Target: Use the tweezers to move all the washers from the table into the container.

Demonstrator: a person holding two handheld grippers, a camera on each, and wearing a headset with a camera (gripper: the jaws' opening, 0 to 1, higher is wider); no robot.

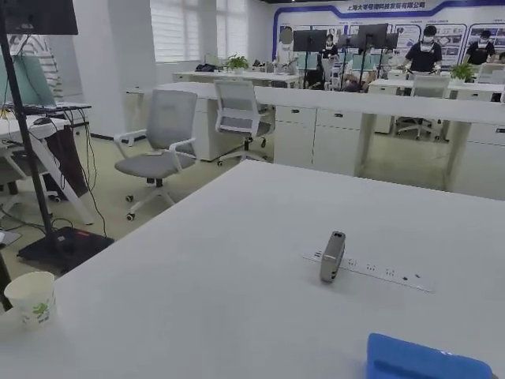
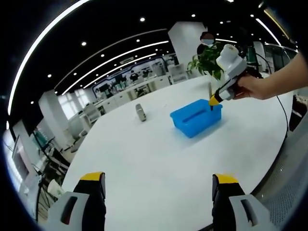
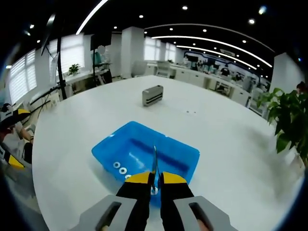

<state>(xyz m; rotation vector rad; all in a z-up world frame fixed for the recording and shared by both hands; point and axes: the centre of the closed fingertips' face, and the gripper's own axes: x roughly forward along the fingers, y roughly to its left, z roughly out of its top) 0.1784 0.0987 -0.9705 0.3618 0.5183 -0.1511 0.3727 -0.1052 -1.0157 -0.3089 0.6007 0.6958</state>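
The right gripper has jaws clamped on tweezers over the container ahead; tiny washers, likely slippery, suit edge pinches; left gripper jaws apart

- Left tongs: jaws spread wide apart, nothing held between them.
- Right tongs: jaws pressed close together, clamping the tweezers, which project straight forward.
- Right hand: wrapped around the tongs' handle, forearm extended, tips angled downward.
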